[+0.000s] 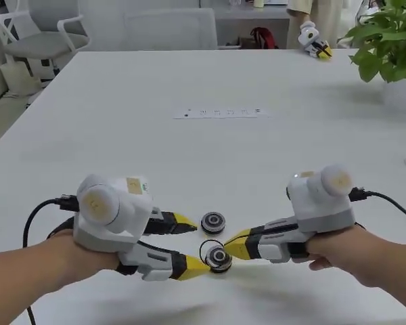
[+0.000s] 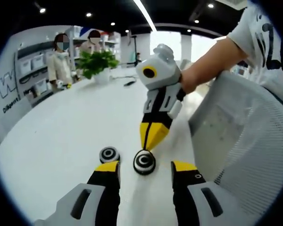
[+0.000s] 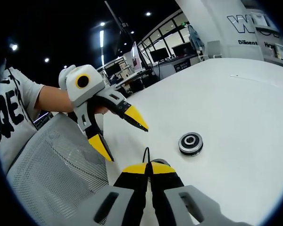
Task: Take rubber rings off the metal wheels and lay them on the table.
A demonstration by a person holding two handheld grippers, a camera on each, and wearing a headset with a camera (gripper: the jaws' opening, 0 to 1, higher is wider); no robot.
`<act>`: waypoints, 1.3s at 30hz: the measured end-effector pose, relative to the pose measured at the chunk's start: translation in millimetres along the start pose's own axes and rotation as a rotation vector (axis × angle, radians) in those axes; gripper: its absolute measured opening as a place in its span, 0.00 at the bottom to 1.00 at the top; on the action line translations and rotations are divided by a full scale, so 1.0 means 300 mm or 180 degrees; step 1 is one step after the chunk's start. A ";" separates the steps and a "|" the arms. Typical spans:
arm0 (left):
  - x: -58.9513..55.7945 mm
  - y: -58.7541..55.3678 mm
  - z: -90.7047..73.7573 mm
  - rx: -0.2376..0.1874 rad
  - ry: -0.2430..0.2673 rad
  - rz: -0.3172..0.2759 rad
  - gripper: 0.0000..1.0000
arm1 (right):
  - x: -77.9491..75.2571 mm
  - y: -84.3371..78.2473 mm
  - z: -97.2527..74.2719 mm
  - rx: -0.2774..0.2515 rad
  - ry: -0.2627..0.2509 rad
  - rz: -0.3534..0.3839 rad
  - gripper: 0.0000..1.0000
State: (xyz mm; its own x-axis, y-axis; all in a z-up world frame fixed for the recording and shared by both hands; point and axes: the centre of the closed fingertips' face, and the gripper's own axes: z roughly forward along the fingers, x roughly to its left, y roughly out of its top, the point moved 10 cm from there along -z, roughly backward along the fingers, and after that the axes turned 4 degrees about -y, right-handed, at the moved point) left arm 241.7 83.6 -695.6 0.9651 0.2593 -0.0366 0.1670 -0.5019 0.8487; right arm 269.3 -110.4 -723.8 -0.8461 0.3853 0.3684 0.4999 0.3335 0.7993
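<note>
Two metal wheels lie near the front edge of the white table (image 1: 189,156). The nearer wheel (image 1: 220,258) (image 2: 144,161) sits between the jaws of my open left gripper (image 1: 195,244) (image 2: 145,165), which do not touch it. My right gripper (image 1: 230,245) (image 3: 148,168) is shut on that wheel's thin black rubber ring (image 3: 145,153), which stands up as a loop (image 1: 204,251) beside the wheel. The second wheel (image 1: 212,221) (image 2: 109,154) (image 3: 190,143) lies free just beyond, its black ring on. The right gripper (image 2: 152,141) comes down to the nearer wheel from above, and the open left gripper (image 3: 125,142) faces in from the left.
A paper strip (image 1: 220,113) lies mid-table. A potted plant (image 1: 386,40) stands at the far right, and another gripper (image 1: 313,40) rests at the far edge. An office chair (image 1: 40,30) is beyond the table, where two people (image 2: 61,61) stand. A mesh chair back (image 3: 52,165) is close behind.
</note>
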 end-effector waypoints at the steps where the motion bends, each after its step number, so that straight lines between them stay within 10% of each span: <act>1: 0.000 -0.002 -0.011 -0.0017 0.0005 -0.0014 0.46 | 0.003 0.002 0.000 -0.0003 0.0009 -0.0001 0.00; 39: -0.022 -0.120 -0.193 -0.0047 0.0333 -0.0293 0.62 | 0.064 0.046 0.175 0.0209 0.0135 -0.0150 0.00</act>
State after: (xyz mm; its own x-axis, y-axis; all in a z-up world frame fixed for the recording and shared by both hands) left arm 217.8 147.7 -695.3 0.9194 0.3887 -0.0601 0.2502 -0.4600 0.8519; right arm 269.6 -53.3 -730.7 -0.8753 0.3316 0.3519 0.4692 0.4065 0.7839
